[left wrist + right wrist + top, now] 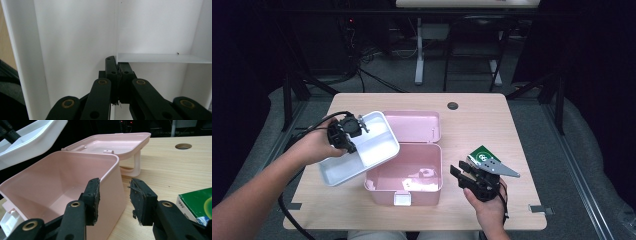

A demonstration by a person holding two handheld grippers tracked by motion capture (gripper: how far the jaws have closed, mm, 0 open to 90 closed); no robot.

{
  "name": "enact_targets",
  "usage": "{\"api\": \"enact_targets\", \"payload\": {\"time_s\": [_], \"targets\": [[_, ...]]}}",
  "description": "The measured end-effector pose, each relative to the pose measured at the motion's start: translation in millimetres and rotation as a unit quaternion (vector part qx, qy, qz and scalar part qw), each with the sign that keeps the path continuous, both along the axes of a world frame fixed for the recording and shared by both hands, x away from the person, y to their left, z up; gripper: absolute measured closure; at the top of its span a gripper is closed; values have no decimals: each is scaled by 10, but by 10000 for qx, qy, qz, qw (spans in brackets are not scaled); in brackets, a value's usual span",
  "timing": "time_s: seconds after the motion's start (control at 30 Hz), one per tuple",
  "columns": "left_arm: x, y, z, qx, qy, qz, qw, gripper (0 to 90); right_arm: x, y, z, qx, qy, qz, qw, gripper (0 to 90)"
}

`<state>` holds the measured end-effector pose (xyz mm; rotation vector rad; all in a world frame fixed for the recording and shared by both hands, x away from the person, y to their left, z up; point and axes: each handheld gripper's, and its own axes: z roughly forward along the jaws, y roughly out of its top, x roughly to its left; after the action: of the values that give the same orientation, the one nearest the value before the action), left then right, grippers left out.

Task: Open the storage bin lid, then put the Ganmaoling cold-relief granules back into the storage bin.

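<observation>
A pink lunch box stands open on the wooden table, its lid folded flat behind it. Above the box's left side hangs a white divided tray, tilted. My left gripper is shut on the tray; in the left gripper view the jaws pinch the tray's thin inner divider. My right gripper rests just right of the box, open, with nothing between its pads. In the right gripper view the box's near corner lies just beyond the gripper.
A green and white carton lies under the right gripper's plate, at the lower right in the right gripper view. A cable hole sits at the table's far edge. The box's white latch faces the near edge.
</observation>
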<state>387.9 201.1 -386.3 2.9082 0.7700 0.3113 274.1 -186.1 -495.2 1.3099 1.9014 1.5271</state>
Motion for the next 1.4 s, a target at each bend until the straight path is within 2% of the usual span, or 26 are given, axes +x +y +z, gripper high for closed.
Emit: {"api": "enact_targets", "payload": {"time_s": [0.07,0.17,0.27,0.4,0.53,0.7,0.77,0.8,0.93,1.03,1.17,1.27,1.33,1.4], "targets": [[12,118,-23,-62,-13,265,9996,893,-3,-15,5,31,22,-46,10000,587],[18,316,-83,-290,41,755,9967,893,-17,-19,39,55,-23,-65,10000,562],[25,465,-148,-202,-2,998,9948,893,-1,-20,63,-23,-67,-41,10000,531],[16,662,-245,-341,88,1315,9907,893,13,-15,90,-78,-93,-13,9999,503],[1,791,-312,-389,163,1506,9877,892,22,-36,124,-121,-183,29,9998,473],[-30,933,-461,-450,195,1788,9827,893,21,-100,158,-180,-240,-29,9995,447],[-42,954,-524,-370,212,1846,9819,893,20,-121,159,-197,-239,-52,9995,429],[-49,965,-578,-301,231,1862,9818,892,20,-128,158,-214,-249,-54,9994,423],[-43,991,-787,-244,407,2013,9784,892,21,-145,140,-270,-262,-37,9993,411],[-11,1015,-948,-270,527,2166,9745,893,26,-137,127,-245,-221,35,9994,412],[66,1047,-1148,-277,651,2264,9715,892,28,-125,111,-274,-200,73,9994,412],[112,1042,-1280,-366,723,2324,9692,892,34,-135,104,-313,-192,56,9993,411],[137,1023,-1351,-403,771,2340,9683,892,38,-144,104,-343,-189,52,9992,416],[159,997,-1413,-357,760,2325,9690,892,44,-155,110,-399,-172,83,9990,428]]}}
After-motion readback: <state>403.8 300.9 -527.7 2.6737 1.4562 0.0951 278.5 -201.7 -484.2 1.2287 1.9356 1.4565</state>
